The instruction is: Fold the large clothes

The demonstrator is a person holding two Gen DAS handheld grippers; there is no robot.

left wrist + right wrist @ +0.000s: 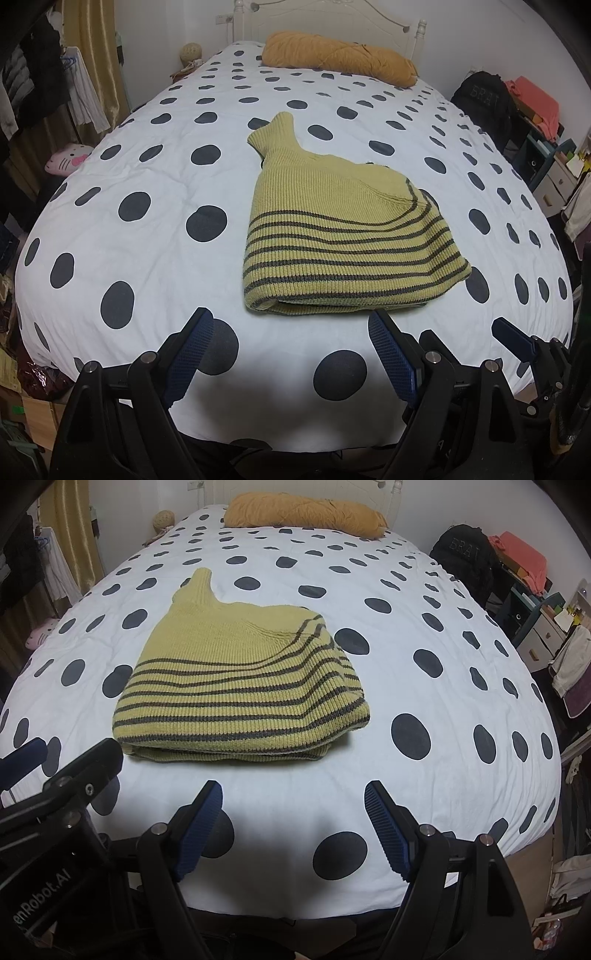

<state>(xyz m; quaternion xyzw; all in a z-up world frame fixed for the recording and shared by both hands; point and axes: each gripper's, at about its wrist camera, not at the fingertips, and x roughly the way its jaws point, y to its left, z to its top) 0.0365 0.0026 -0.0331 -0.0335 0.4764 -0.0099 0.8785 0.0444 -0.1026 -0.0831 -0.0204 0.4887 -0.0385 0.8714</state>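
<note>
— Both jaws, how do they stand?

— On the left gripper [290, 334] the two blue fingers [194, 350] are wide apart, and nothing is between them. They hang over the near part of the bedspread [147, 258], white with dark dots.

— And the sweater?

— The yellow-green sweater [332, 236] with dark stripes lies folded on the bedspread, just in front of the left gripper, a little to its right side. The folded thick edge is turned toward the camera, and the collar [277, 133] points toward the far end of the bed.

— What is behind it?

— An orange pillow [340, 55] lies at the far end, before the white headboard [332, 14].

— And on the right?

— The right gripper [293, 805] is also spread open and holds nothing. In its view the sweater [240, 686] lies ahead and to the left, apart from the fingers. Part of the left gripper [22, 757] shows at the left edge. At the far right, beside the bed, a black backpack [461, 554] stands.
</note>
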